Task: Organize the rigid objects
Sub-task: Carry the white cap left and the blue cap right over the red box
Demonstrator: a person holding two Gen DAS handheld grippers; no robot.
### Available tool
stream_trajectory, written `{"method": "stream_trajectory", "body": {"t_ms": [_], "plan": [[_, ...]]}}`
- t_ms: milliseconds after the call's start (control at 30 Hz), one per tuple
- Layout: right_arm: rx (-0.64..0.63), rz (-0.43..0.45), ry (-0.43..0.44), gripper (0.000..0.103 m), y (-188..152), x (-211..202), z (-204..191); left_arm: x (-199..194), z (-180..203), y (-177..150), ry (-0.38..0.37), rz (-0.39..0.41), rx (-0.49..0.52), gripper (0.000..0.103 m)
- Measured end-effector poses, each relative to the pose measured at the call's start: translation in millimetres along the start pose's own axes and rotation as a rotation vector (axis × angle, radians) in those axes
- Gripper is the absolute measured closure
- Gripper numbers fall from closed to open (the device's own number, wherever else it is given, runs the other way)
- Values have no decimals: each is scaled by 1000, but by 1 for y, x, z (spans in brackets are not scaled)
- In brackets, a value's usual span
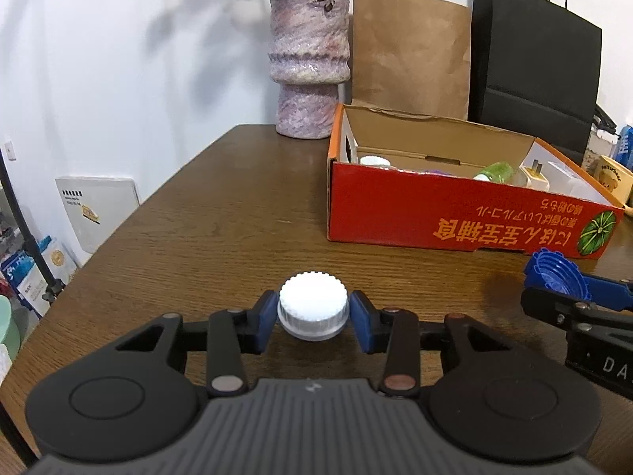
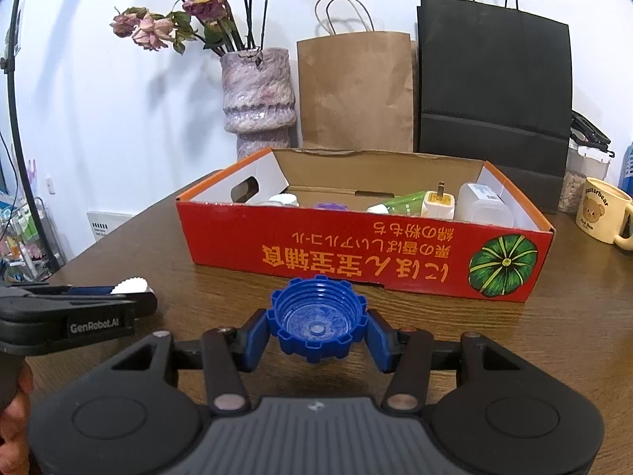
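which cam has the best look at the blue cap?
Right wrist. The blue cap sits centred between the right gripper jaws, open side up, inner threads visible. In the left wrist view it shows only at the right edge, seen from the side and partly hidden by the jaws.

Left gripper point(image 1: 313, 316), held low and level, its blue pads closed against a white cap point(image 1: 313, 304). Right gripper point(image 2: 316, 330), likewise level, clamped on a blue cap point(image 2: 316, 318). A hand point(image 2: 14, 423), apparently the left, is partly seen.
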State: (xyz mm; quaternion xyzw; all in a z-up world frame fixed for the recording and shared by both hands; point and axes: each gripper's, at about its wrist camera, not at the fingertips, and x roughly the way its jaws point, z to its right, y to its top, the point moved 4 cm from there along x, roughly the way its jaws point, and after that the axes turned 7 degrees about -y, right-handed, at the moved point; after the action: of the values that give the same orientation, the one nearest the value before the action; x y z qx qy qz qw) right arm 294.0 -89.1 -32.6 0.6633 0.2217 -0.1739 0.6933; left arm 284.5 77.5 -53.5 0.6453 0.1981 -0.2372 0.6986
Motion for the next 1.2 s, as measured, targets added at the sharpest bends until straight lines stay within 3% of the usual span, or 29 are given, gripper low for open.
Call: {"method": "stream_trajectory", "body": {"t_ms": [1200], "plan": [[21,191,-5,52,45,-20,35,-20,54,52,-1,204,-4,61]]}}
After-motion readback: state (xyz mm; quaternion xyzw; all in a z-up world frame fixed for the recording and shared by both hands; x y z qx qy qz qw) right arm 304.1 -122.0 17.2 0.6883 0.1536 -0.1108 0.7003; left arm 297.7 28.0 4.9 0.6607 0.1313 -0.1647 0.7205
